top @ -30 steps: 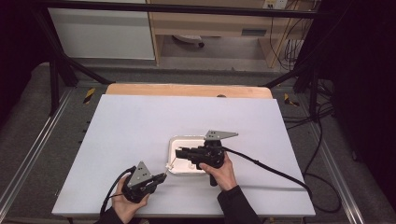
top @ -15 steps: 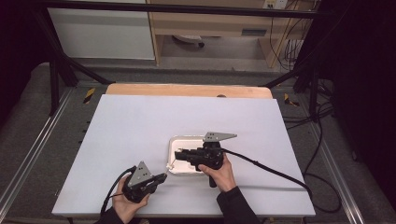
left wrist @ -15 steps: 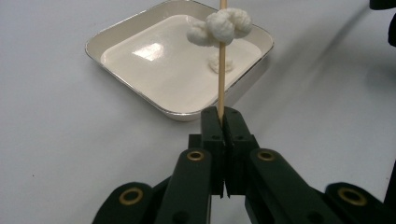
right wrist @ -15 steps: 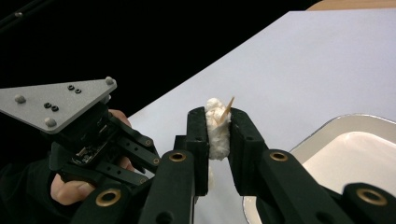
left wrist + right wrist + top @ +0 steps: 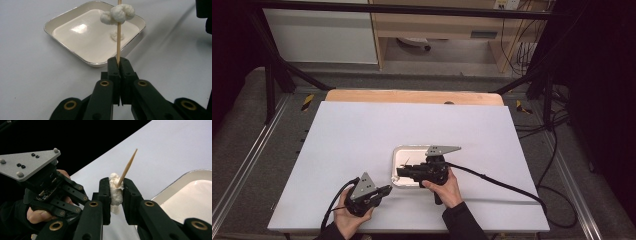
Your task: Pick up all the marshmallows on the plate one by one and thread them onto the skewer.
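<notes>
My left gripper [image 5: 119, 61] is shut on the lower end of a thin wooden skewer [image 5: 118, 40] that stands upright. A cluster of white puffy pieces [image 5: 117, 13] is threaded on the skewer, in front of the white square tray [image 5: 62, 21]. One more white piece [image 5: 117, 35] lies in the tray. My right gripper [image 5: 116, 188] is shut on a white puffy piece [image 5: 115, 192], and the skewer's pointed tip [image 5: 128, 167] sticks out of that piece. In the high view the left gripper [image 5: 384, 191] and right gripper [image 5: 401, 173] meet at the tray's [image 5: 404, 151] near left corner.
The tray sits on a wide white tabletop [image 5: 362, 130] with a wooden strip [image 5: 412, 96] along its far edge. Black cables [image 5: 497, 182] trail from both grippers towards the near and right edges. The other hand's gripper with its grey plate [image 5: 30, 163] is close on the left.
</notes>
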Demonstrator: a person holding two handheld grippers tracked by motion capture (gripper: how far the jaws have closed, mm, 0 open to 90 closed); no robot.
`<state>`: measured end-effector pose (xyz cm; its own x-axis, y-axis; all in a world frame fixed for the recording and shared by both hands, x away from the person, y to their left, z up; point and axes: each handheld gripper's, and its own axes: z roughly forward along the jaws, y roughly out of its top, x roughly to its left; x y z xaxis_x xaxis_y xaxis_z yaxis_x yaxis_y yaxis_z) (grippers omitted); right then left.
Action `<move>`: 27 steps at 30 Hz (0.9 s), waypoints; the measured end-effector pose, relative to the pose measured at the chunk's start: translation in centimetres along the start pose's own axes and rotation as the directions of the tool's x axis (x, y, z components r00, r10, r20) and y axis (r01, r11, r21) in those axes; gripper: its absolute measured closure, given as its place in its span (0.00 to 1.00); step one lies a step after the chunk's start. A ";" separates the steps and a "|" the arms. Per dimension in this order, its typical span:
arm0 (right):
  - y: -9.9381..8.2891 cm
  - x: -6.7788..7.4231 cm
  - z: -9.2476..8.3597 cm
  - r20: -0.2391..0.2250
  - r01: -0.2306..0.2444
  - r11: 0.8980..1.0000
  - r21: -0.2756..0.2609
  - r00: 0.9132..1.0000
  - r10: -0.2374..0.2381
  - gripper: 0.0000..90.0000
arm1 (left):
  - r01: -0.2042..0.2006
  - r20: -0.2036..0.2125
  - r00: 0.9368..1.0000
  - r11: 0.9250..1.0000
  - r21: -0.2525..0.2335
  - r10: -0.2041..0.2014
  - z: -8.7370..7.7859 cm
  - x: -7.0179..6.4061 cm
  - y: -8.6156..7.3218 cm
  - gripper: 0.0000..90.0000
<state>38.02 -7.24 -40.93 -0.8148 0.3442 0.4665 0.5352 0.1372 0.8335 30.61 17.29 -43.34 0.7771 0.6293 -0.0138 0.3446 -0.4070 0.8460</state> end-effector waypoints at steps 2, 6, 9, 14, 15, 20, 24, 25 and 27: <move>-0.3 0.0 0.3 -0.011 -0.015 1.000 0.024 1.000 0.015 0.88 | -0.008 -0.009 1.000 1.000 0.009 0.008 0.0 -0.1 0.2 0.98; -0.4 -0.1 0.4 -0.005 -0.015 1.000 0.022 1.000 0.015 0.87 | 0.005 -0.003 1.000 1.000 0.001 -0.005 0.2 -0.1 0.1 0.98; -0.3 0.0 0.2 0.017 -0.009 1.000 0.014 1.000 0.009 0.72 | 0.000 0.002 1.000 1.000 -0.008 0.000 0.1 0.0 0.1 0.98; 0.1 0.2 -0.2 0.077 0.019 1.000 0.001 0.997 -0.019 0.50 | 0.001 0.001 1.000 1.000 -0.009 -0.001 0.0 0.0 0.1 0.98; 0.1 0.2 -0.3 0.089 0.028 1.000 0.003 0.996 -0.028 0.47 | 0.004 -0.005 1.000 1.000 -0.006 -0.004 0.0 0.1 0.1 0.98; 0.6 0.5 -1.0 0.108 0.047 0.999 0.008 0.993 -0.048 0.31 | 0.019 -0.002 1.000 1.000 -0.007 -0.019 -0.1 0.3 0.0 0.98; 0.8 0.5 -1.5 0.146 0.074 0.996 0.047 0.986 -0.080 0.19 | 0.023 -0.004 1.000 1.000 -0.005 -0.023 -0.1 0.4 0.0 0.98; 0.8 0.5 -1.6 0.152 0.079 0.995 0.055 0.985 -0.086 0.17 | 0.021 -0.003 1.000 1.000 -0.004 -0.021 -0.1 0.4 0.0 0.98; 0.8 0.4 -1.8 0.173 0.093 0.992 0.084 0.979 -0.106 0.13 | 0.025 -0.004 1.000 1.000 -0.004 -0.025 -0.2 0.5 -0.1 0.98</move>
<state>37.77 -8.65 -39.53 -0.8163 0.4830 0.3169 0.4738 0.2460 0.8456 30.85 17.72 -43.32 0.7663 0.6416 -0.0328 0.3616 -0.3886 0.8475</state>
